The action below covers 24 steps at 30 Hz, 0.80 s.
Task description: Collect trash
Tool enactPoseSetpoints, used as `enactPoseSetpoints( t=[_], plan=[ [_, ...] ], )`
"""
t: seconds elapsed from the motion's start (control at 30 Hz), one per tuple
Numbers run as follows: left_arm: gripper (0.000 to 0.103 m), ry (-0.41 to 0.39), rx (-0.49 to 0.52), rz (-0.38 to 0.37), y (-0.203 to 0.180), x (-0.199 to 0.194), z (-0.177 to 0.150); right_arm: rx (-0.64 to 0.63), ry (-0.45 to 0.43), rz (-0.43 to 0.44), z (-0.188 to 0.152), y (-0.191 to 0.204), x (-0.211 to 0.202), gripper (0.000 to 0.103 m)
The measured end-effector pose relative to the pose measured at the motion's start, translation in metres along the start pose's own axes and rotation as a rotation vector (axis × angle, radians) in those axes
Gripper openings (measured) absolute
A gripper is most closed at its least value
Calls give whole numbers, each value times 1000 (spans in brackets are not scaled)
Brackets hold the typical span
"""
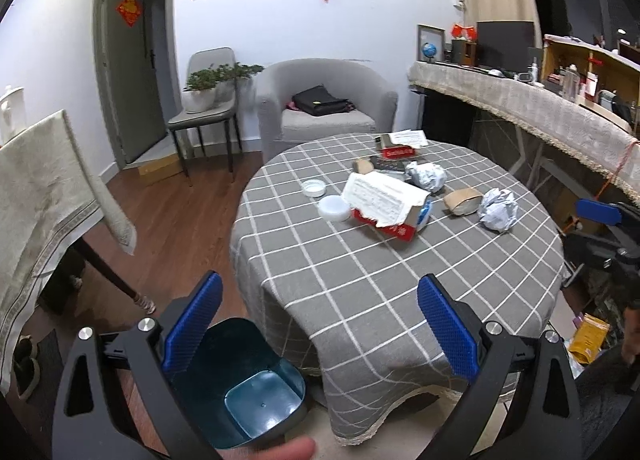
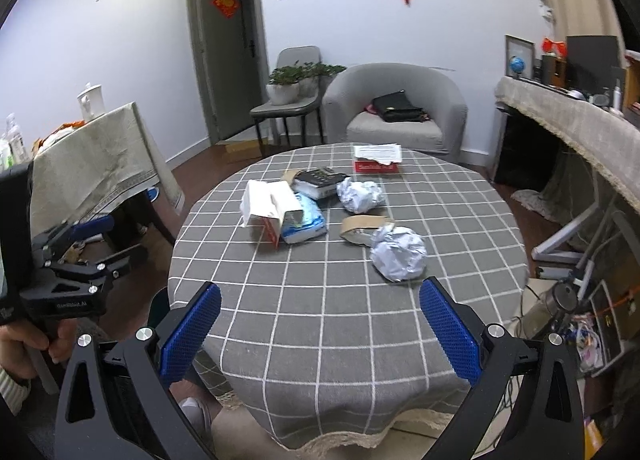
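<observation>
A round table with a grey checked cloth [image 1: 360, 280] [image 2: 320, 320] holds trash: two crumpled paper balls [image 1: 498, 208] [image 1: 426, 176] [image 2: 398, 254] [image 2: 360, 193], a torn red and white box [image 1: 384, 203] [image 2: 270, 211], tape rolls [image 1: 462, 201] [image 2: 362, 225], white lids [image 1: 334, 207] and a red box under paper [image 1: 398, 149] [image 2: 376, 165]. A blue bin [image 1: 256, 388] stands on the floor by the table's near left edge. My left gripper [image 1: 320, 330] is open and empty above it. My right gripper [image 2: 320, 330] is open and empty at the near edge; the left gripper [image 2: 80, 248] shows at its left.
A grey armchair [image 1: 328, 99] [image 2: 396, 107] with a black bag stands behind the table, a chair with plants [image 1: 208, 99] to its left. A cloth-covered table [image 1: 40, 199] is at left, a long covered counter [image 1: 540, 107] at right. Clutter lies on the floor at right [image 2: 580, 320].
</observation>
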<state>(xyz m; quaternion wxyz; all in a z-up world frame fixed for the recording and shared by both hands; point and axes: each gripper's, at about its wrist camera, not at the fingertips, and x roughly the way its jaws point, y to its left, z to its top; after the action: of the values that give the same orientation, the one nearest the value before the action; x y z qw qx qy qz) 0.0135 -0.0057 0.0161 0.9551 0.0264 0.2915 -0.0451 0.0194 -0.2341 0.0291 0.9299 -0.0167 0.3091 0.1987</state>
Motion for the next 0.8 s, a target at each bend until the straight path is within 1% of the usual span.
enactPoseSetpoints(
  t=[0.07, 0.17, 0.2, 0.27, 0.3, 0.33, 0.4, 0.47, 0.5, 0.67, 0.73, 0.8],
  plan=[
    [100, -6, 14, -9, 0, 2, 4, -4, 12, 16, 2, -1, 7, 100],
    [98, 3, 38, -52, 2, 10, 12, -3, 26, 32, 6, -4, 14, 100],
    [96, 4, 44, -60, 2, 13, 15, -4, 30, 38, 7, -7, 17, 100],
    [84, 20, 57, -102, 3, 22, 21, -3, 38, 45, 11, -11, 22, 100],
    [83, 27, 65, -121, 2, 27, 24, 2, 45, 52, 12, -15, 26, 100],
    [83, 29, 75, -141, 1, 31, 27, 5, 51, 57, 14, -18, 29, 100],
    [83, 32, 99, -213, 1, 39, 33, 10, 60, 63, 16, -25, 34, 100],
    [83, 37, 113, -260, 1, 48, 39, 12, 69, 71, 19, -32, 40, 100],
    [83, 41, 115, -274, 1, 52, 41, 14, 74, 75, 20, -34, 42, 100],
    [91, 54, 135, -347, 0, 73, 52, 12, 102, 96, 23, -43, 52, 100],
    [92, 74, 153, -388, -5, 82, 56, 7, 114, 104, 24, -44, 57, 100],
    [93, 81, 184, -409, -11, 90, 58, 7, 125, 112, 24, -45, 61, 100]
  ],
)
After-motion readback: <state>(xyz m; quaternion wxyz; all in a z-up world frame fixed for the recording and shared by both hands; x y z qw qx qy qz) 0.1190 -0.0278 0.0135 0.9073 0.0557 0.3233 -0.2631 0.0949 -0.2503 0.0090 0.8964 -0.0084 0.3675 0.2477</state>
